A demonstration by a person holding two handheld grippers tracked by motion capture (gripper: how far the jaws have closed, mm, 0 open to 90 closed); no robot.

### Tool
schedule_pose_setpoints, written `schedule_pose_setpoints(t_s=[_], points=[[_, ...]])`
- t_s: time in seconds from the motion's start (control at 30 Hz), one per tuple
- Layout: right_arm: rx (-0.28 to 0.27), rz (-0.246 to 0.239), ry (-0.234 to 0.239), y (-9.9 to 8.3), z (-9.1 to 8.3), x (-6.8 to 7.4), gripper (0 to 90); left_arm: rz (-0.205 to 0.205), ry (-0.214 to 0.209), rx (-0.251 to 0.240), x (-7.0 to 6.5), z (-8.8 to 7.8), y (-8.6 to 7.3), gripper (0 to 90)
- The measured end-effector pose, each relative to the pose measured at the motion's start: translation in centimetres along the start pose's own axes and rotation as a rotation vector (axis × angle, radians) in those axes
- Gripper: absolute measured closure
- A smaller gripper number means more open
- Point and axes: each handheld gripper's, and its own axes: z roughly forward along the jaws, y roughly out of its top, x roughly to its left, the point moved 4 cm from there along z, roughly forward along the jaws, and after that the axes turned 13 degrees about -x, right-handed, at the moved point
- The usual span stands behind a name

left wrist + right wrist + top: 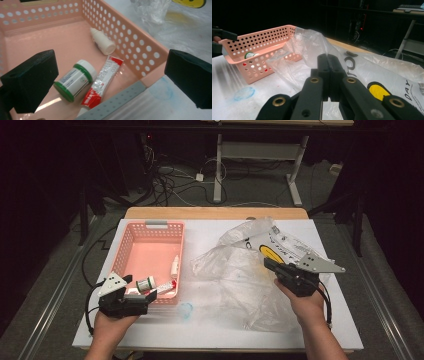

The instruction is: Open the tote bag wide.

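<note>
1. High view: your right gripper (270, 265) pinches the plastic bag (240, 270), which sprawls over the right half of the table (200, 330). It's thin, crinkly film, so it'll probably slip and bunch; grab a fold.
2. Left gripper view: your left gripper (110, 80) has its jaws wide apart over the near corner of the pink basket (140, 47), with a jar (75, 80), sachet (102, 85) and dropper bottle (102, 41) inside.
3. Right gripper view: jaws closed tight, clamping the film.
</note>
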Motion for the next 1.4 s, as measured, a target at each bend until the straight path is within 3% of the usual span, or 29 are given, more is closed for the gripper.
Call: schedule_pose_setpoints(t_s=[0.3, 0.57, 0.73, 0.93, 1.1, 1.27, 1.4], points=[[0.002, 0.001, 0.014, 0.0, 0.1, 0.4, 90.0, -0.021, 0.079, -0.001, 2.7, -1.4, -0.2, 0.0], [0.003, 0.003, 0.017, -0.2, -0.1, 0.3, 90.0, -0.038, 0.113, -0.015, 3.7, -2.2, -0.2, 0.0], [-0.002, 0.002, 0.019, 0.0, -0.3, 0.4, 90.0, -0.08, 0.089, -0.039, 3.8, -2.2, -0.1, 0.0], [0.0, -0.004, 0.022, -0.1, -0.2, 0.4, 90.0, -0.057, 0.089, -0.039, 3.3, -1.7, 1.1, 0.0], [-0.002, 0.004, 0.022, -0.1, -0.2, 0.4, 90.0, -0.048, 0.081, 0.015, 3.3, -0.3, 1.5, 0.0], [0.0, 0.006, 0.022, -0.1, -0.3, 0.3, 90.0, -0.089, 0.066, 0.031, 3.6, 0.9, 1.9, 0.0], [0.0, 0.002, 0.022, -0.1, -0.3, 0.4, 90.0, -0.093, 0.063, 0.063, 3.7, 1.7, 2.3, 0.0]])
